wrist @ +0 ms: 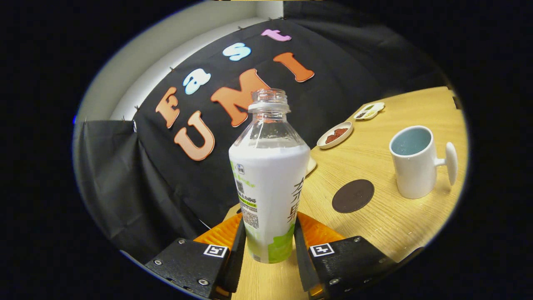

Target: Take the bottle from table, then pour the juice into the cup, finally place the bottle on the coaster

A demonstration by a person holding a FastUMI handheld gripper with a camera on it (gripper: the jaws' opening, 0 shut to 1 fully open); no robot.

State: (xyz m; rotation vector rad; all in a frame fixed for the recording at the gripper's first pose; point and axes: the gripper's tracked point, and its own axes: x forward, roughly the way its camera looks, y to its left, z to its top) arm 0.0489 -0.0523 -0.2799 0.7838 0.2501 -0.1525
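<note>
1. In the gripper view, we see the gripper (268, 246) clamped on the lower body of the juice bottle (270, 187), one finger pressing each side, so the bottle sits upright between them.
2. The bottle's cap is off and its clear neck is open. We judge the low grip leaves the neck free for tipping, while the upright hold keeps the juice inside until then.
3. The whole scene leans in this view. We cannot tell whether the bottle's base touches the wooden desk (399, 225) or hangs just above it.
4. To the right, beyond the fingers, a dark round coaster (353, 196) lies flat on the desk, bare and ready to take the bottle at the end.
5. Further right stands a white cup (414, 164) with a blue inside and a knob-like handle pointing right. It looks empty, so we judge pouring has not begun.
6. The coaster lies between bottle and cup, close to the cup, which should keep the last move short.
7. Far behind the coaster, a small oval dish (335, 135) holds something reddish, and a smaller dish (369, 111) sits farther off. Both lie clear of the path to the cup.
</note>
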